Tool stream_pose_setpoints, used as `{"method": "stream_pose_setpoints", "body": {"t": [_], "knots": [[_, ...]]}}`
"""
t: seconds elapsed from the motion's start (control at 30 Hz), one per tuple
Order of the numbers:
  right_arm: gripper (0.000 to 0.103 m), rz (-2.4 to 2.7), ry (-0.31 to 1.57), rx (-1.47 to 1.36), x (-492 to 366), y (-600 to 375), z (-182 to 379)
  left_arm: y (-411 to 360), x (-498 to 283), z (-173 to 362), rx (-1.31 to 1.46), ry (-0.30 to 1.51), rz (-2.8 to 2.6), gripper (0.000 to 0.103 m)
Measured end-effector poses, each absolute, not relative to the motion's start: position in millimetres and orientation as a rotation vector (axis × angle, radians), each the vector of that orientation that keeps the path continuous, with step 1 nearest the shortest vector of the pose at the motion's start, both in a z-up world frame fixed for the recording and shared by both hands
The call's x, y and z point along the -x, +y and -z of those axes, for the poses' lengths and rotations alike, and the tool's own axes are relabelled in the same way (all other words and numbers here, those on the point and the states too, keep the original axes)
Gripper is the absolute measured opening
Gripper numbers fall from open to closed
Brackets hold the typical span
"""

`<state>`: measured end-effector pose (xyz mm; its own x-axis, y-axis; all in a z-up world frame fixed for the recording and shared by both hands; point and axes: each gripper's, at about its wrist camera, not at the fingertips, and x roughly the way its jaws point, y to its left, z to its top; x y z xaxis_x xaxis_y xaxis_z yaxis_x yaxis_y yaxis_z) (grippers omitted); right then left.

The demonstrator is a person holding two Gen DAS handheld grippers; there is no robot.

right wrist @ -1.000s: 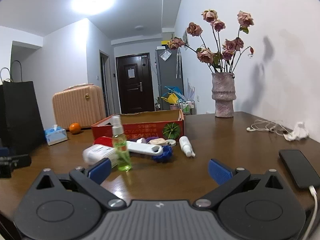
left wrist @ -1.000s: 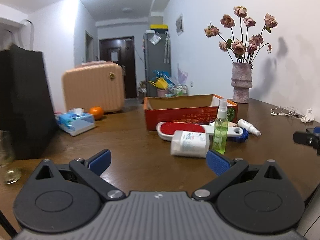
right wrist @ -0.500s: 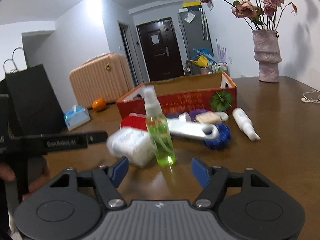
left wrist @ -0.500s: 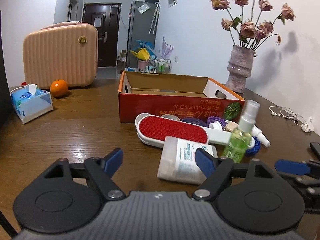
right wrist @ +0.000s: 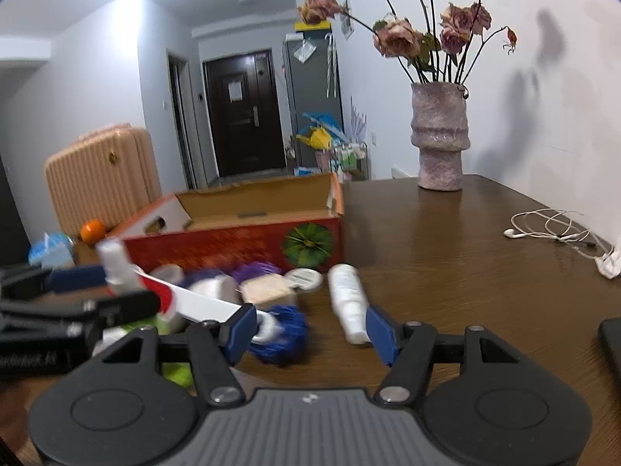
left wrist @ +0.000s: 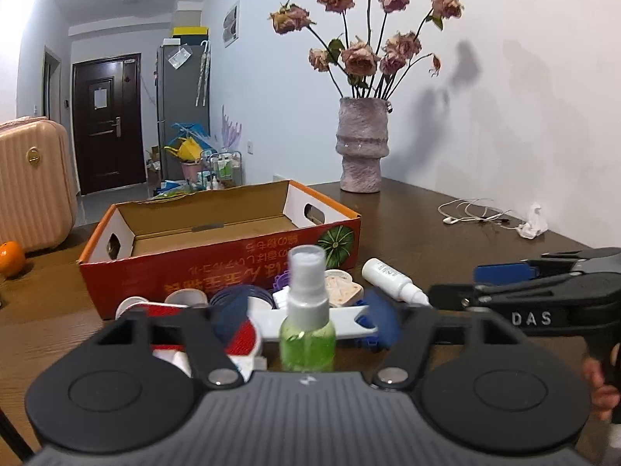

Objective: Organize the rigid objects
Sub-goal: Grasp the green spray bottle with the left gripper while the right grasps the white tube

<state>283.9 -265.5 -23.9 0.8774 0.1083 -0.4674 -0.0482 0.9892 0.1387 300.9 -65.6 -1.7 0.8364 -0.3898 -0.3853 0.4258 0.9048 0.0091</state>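
A green spray bottle (left wrist: 308, 322) stands upright between the open fingers of my left gripper (left wrist: 306, 320); I cannot tell if they touch it. Behind it lie a red-and-white lint brush (left wrist: 248, 334), a blue scrubber and a white tube (left wrist: 392, 279). An open red cardboard box (left wrist: 217, 260) sits just beyond. My right gripper (right wrist: 312, 332) is open, its fingers either side of the blue scrubber (right wrist: 283, 338), with the white tube (right wrist: 349, 303) by its right finger. The box also shows in the right wrist view (right wrist: 248, 237).
A pink vase of dried roses (left wrist: 363, 143) stands at the table's back. White earphones (left wrist: 477, 213) and a crumpled tissue lie at right. An orange (left wrist: 11, 258) and a peach suitcase (left wrist: 33, 182) are at left. A dark phone (right wrist: 611, 343) lies at the right edge.
Both grippers have moved forward into the pile. The left one has shifted right so the spray bottle stands between its fingers; the right one has come up to the blue scrubber and tube.
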Motion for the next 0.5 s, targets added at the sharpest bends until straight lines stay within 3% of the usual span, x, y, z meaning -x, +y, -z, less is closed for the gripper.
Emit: {"method": "stream_pose_setpoints", "body": {"t": [0.03,0.1,0.23,0.4,0.5], "knots": [[0.062,-0.08,0.501,-0.108,-287,-269,25,-68,-304,3,-0.092,0.394,0.427,0.023],[0.06,-0.078,0.518,-0.091,-296,-276,29,-67,-305,3,-0.072,0.394,0.405,0.022],[0.036,-0.126,0.555,-0.116,-321,-283,37,-63,-302,-3,-0.065,0.434,0.387,0.022],[0.037,-0.07,0.617,-0.105,-361,-297,55,-64,-290,-10,-0.113,0.458,0.337,0.022],[0.028,-0.106,0.69,-0.114,-377,-299,63,-62,-279,-17,-0.099,0.434,0.316,0.022]]}}
